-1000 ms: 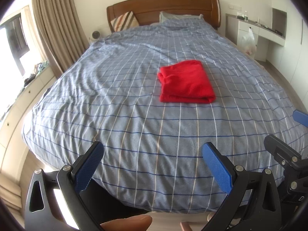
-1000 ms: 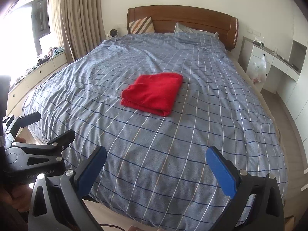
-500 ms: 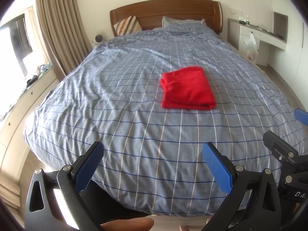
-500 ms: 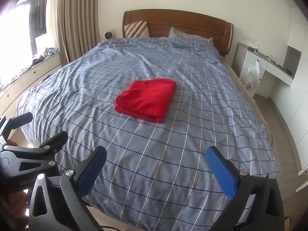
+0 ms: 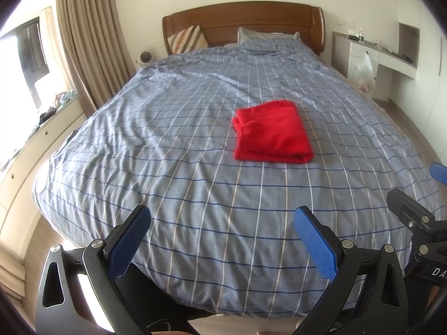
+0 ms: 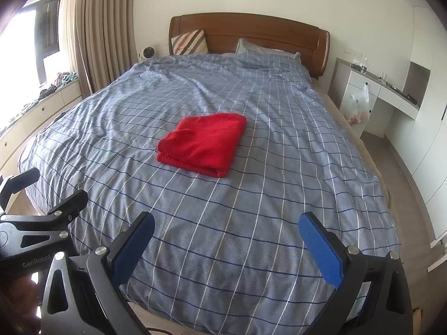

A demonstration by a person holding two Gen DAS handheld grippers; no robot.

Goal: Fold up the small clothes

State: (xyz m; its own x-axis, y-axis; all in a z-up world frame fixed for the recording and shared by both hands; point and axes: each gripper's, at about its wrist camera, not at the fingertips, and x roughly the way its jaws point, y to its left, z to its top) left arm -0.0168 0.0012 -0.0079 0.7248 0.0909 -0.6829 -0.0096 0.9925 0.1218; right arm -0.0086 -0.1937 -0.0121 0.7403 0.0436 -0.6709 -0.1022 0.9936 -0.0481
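A red garment (image 5: 272, 132) lies folded into a neat rectangle in the middle of the bed (image 5: 181, 167); it also shows in the right wrist view (image 6: 202, 143). My left gripper (image 5: 220, 240) is open and empty, held back over the foot of the bed, far from the garment. My right gripper (image 6: 226, 244) is open and empty too, also over the foot of the bed. Each gripper shows at the edge of the other's view: the right one (image 5: 419, 223), the left one (image 6: 33, 203).
The bed has a blue checked duvet (image 6: 279, 167), a wooden headboard (image 6: 251, 33) and pillows (image 6: 190, 43). Curtains (image 6: 103, 28) and a low window cabinet (image 6: 33, 111) stand left. A white desk (image 6: 385, 92) with a plastic bag (image 6: 359, 109) stands right.
Both grippers have drawn back and risen from the bed, so the folded garment looks farther away. They stay open. The garment has not moved.
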